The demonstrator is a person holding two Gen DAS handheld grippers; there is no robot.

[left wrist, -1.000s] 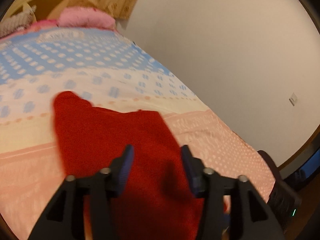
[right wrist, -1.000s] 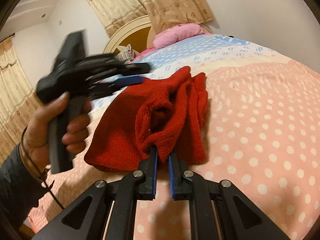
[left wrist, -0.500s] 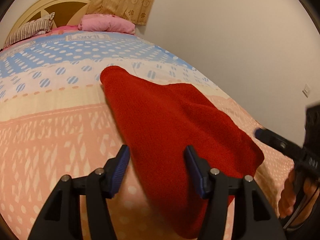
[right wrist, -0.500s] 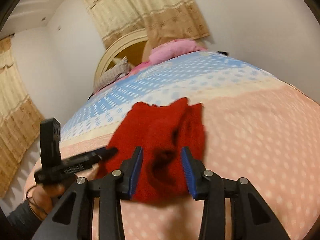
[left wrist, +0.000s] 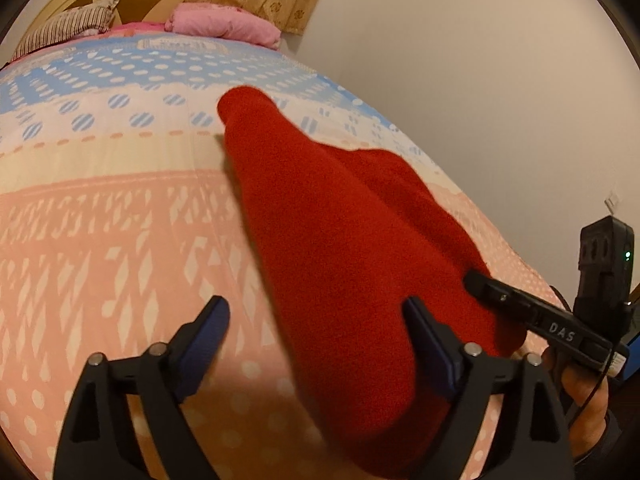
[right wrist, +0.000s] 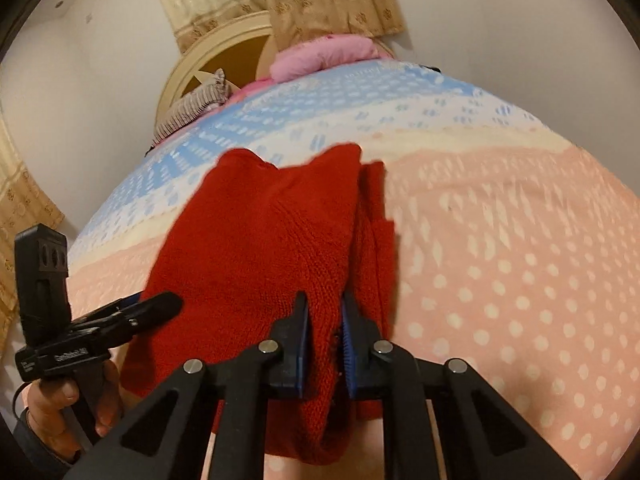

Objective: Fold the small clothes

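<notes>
Now you are pinching the red knitted garment (right wrist: 260, 240) at 6 o'clock with your right tool (right wrist: 325, 320) clamped on it; your left tool (left wrist: 316, 344) is hanging spread apart, needing the opposite edge next.

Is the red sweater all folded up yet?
Not yet. The red sweater already lies doubled over in layers on the bedspread. The right gripper is pinching its near edge; the left gripper is open, holding nothing. Still left: finishing the fold and smoothing it flat.
</notes>
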